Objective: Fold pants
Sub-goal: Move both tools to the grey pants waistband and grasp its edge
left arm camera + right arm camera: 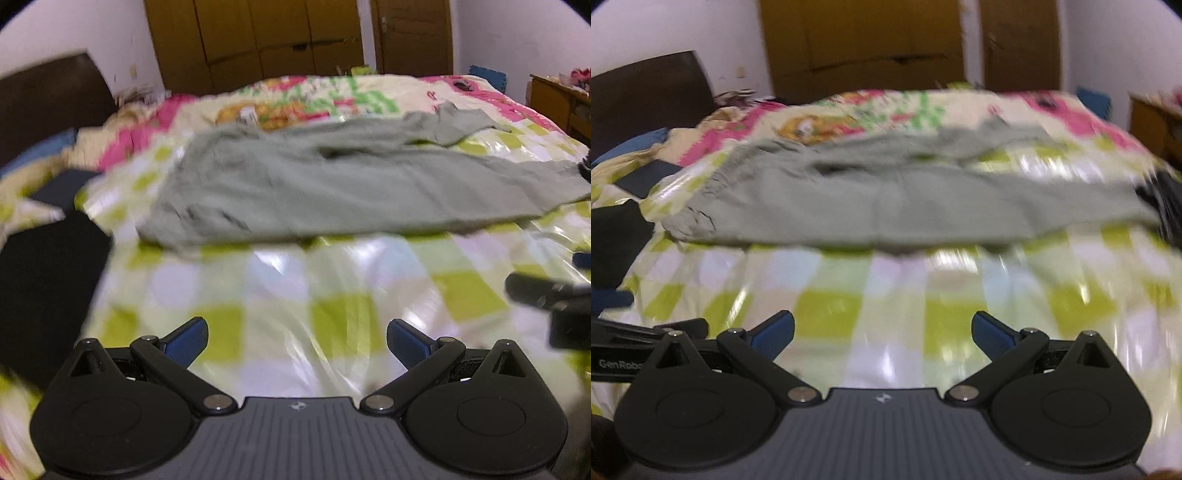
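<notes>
Grey-green pants (pixel 325 184) lie spread across the bed, waistband to the left and legs running right; they also show in the right wrist view (pixel 886 199). The far leg is partly bunched near the back right (pixel 458 125). My left gripper (pixel 297 341) is open and empty, above the checked bedspread, short of the pants' near edge. My right gripper (pixel 882 334) is open and empty too, likewise short of the pants. The right gripper's body shows at the right edge of the left wrist view (pixel 554 299). Both views are blurred.
The bed has a glossy green, white and pink checked cover (pixel 332 295). Dark clothes (pixel 44 295) lie at the left of the bed, and a dark item (pixel 1163 203) at the pants' right end. A dark headboard (pixel 48 99), wooden wardrobe (pixel 258 40) and side table (pixel 557 99) surround the bed.
</notes>
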`<action>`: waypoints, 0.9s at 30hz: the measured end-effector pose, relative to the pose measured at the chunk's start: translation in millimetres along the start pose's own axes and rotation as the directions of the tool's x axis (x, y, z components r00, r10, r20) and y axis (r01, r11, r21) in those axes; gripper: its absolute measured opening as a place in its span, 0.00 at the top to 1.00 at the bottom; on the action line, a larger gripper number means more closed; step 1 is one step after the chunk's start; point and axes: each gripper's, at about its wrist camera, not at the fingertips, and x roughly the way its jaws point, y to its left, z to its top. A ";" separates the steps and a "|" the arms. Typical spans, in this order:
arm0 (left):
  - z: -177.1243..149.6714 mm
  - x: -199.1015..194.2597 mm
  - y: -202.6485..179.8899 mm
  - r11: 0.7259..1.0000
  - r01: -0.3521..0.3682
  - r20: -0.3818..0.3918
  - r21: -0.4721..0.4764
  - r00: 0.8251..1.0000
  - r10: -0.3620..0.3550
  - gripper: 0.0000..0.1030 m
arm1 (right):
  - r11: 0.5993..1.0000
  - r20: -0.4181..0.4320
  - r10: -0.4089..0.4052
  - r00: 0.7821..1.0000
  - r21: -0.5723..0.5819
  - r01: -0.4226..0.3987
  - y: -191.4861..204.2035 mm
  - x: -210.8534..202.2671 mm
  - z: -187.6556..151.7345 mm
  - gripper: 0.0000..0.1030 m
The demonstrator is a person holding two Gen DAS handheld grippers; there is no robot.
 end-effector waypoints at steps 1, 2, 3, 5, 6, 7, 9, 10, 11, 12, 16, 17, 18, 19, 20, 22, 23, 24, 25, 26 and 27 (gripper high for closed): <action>6.0 3.2 8.1 1.000 -0.009 0.016 0.009 1.000 0.009 0.00 | 1.000 0.005 0.015 1.000 -0.025 -0.015 3.2 7.0 9.1 0.01; 12.5 7.6 17.7 1.000 -0.017 0.033 0.012 0.999 0.017 0.00 | 0.998 0.011 0.032 0.999 -0.052 -0.031 7.0 14.8 17.4 0.02; 18.4 13.3 27.4 1.000 -0.023 0.048 0.011 0.999 0.023 0.00 | 0.996 0.014 0.047 0.999 -0.082 -0.046 13.0 24.8 26.0 0.02; 31.3 31.0 48.5 1.000 -0.028 0.061 0.011 0.998 0.028 0.00 | 0.986 0.009 0.077 0.997 -0.151 -0.075 25.8 45.5 38.7 0.02; 37.4 42.3 57.5 0.999 -0.035 0.059 0.012 0.998 0.034 0.00 | 0.976 0.006 0.099 0.995 -0.195 -0.096 34.7 60.2 45.8 0.03; 43.5 55.5 66.6 0.999 -0.048 0.056 0.012 0.997 0.048 0.00 | 0.968 0.000 0.112 0.994 -0.224 -0.109 40.5 71.7 49.4 0.03; 53.2 82.9 85.8 0.997 -0.078 0.041 0.013 0.996 0.078 0.00 | 0.946 -0.028 0.144 0.989 -0.288 -0.146 55.1 99.3 57.4 0.05; 56.6 95.1 93.8 0.996 -0.093 0.033 0.011 0.995 0.092 0.00 | 0.936 -0.043 0.155 0.987 -0.314 -0.160 60.3 111.3 59.7 0.09; 59.8 107.0 102.4 0.995 -0.102 0.027 0.005 0.994 0.102 0.00 | 0.926 -0.059 0.164 0.985 -0.336 -0.175 66.5 119.7 60.9 0.13; 62.8 117.5 109.9 0.994 -0.107 0.020 -0.006 0.994 0.107 0.00 | 0.910 -0.086 0.176 0.981 -0.365 -0.196 73.4 133.2 62.0 0.14; 64.6 154.2 128.6 0.994 -0.104 -0.024 -0.019 0.994 0.103 0.00 | 0.882 -0.143 0.213 0.967 -0.398 -0.253 86.7 164.5 59.7 0.17; 61.0 162.2 131.0 0.996 -0.085 -0.042 -0.016 0.996 0.084 0.03 | 0.878 -0.146 0.215 0.966 -0.405 -0.257 87.1 168.2 59.1 0.17; 56.5 166.6 134.1 0.998 -0.057 -0.047 -0.024 0.997 0.056 0.04 | 0.874 -0.148 0.217 0.965 -0.410 -0.259 89.3 171.6 58.8 0.19; 53.2 165.6 137.9 0.998 -0.038 -0.034 -0.040 0.999 0.037 0.06 | 0.872 -0.152 0.223 0.963 -0.411 -0.267 90.2 172.4 59.5 0.25; 50.8 163.5 141.6 0.998 -0.027 -0.025 -0.050 0.999 0.026 0.11 | 0.870 -0.159 0.232 0.960 -0.407 -0.278 90.2 173.0 60.7 0.38; 50.6 159.7 150.4 0.998 -0.020 -0.023 -0.059 1.000 0.019 0.26 | 0.868 -0.186 0.249 0.951 -0.393 -0.304 90.6 173.3 63.8 0.55; 51.8 158.7 156.5 0.997 -0.040 -0.029 -0.067 0.999 0.039 0.41 | 0.865 -0.196 0.247 0.949 -0.397 -0.307 91.3 173.2 65.7 0.63; 54.4 158.7 163.6 0.996 -0.038 -0.040 -0.083 0.999 0.035 0.42 | 0.862 -0.206 0.248 0.947 -0.398 -0.313 92.7 172.5 67.2 0.66; 56.4 159.4 171.2 0.994 -0.008 -0.054 -0.113 0.999 0.002 0.44 | 0.861 -0.214 0.249 0.945 -0.398 -0.317 94.5 171.8 68.8 0.72; 57.7 160.0 176.3 0.991 0.013 -0.063 -0.133 0.998 -0.022 0.48 | 0.859 -0.220 0.250 0.943 -0.400 -0.321 96.9 171.8 70.9 0.78; 58.8 158.9 177.4 0.991 0.023 -0.067 -0.129 0.997 -0.032 0.50 | 0.855 -0.224 0.251 0.942 -0.405 -0.324 99.3 170.8 71.6 0.81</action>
